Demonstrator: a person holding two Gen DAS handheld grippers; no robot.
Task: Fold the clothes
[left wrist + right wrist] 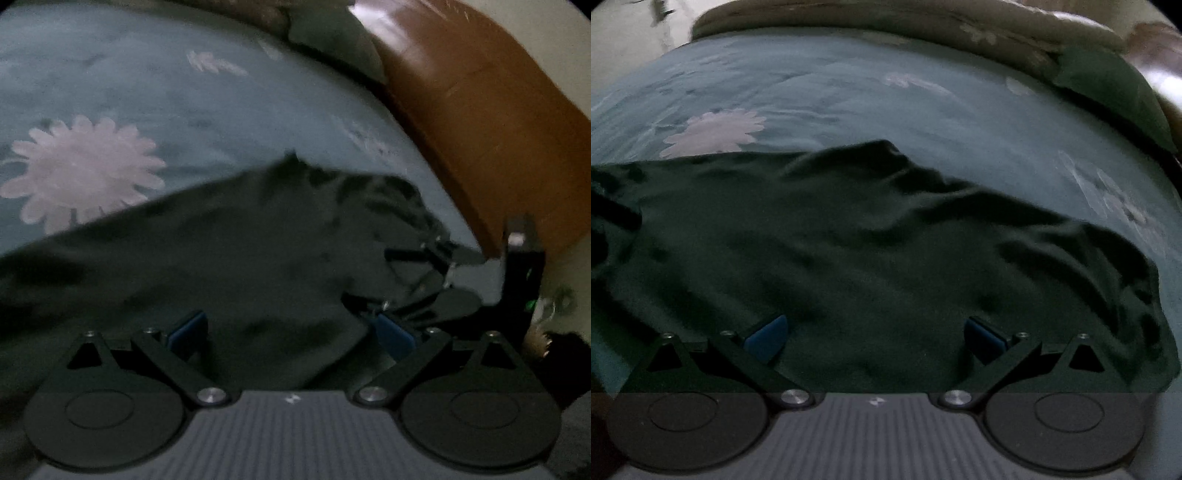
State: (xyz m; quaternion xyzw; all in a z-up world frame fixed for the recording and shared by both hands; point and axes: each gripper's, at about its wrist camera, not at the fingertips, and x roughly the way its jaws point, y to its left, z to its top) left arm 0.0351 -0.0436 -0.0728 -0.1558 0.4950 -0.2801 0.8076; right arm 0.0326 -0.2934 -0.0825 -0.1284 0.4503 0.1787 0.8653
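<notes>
We are hovering left tongs [291, 334] and right tongs [875, 334], both spread apart, over dark green garment [871, 258]; it is lying crumpled on floral bedsheet [849, 96], long axis running left-right.

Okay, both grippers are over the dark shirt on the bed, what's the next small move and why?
Probably lower the right gripper onto the near hem of the dark garment and pinch it. Both it and the left gripper are open and hold nothing, and the cloth lies rumpled on the floral bedsheet, so a fold needs a gripped edge first.
</notes>
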